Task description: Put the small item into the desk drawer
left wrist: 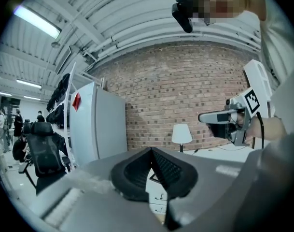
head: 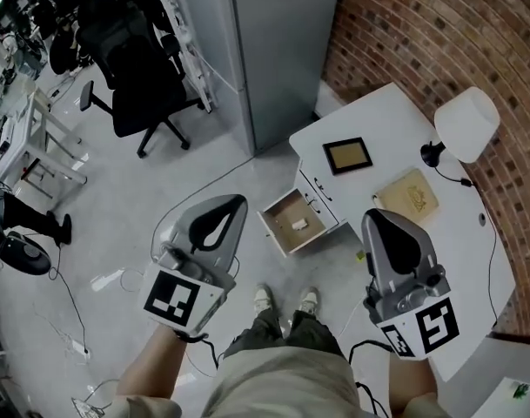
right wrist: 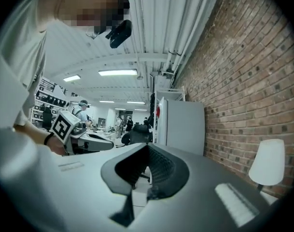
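Seen from the head view, the white desk [head: 395, 120] has its drawer [head: 278, 233] pulled open toward the floor. A small white item [head: 299, 225] lies inside the drawer. My left gripper [head: 238, 201] hovers high over the floor to the left of the drawer, its jaws together and empty. To the right of the drawer, over the desk's front edge, my right gripper [head: 373, 217] is also shut and holds nothing. The left gripper [left wrist: 150, 150] points level at the brick wall. The right gripper [right wrist: 147, 146] points level along the wall.
On the desk lie a dark framed tablet [head: 347, 155], a wooden board [head: 409, 195] and a white lamp [head: 466, 124]. A grey cabinet [head: 273, 50] stands behind the desk, and a black office chair [head: 134, 85] is at the back left. Cables run across the floor [head: 73, 312].
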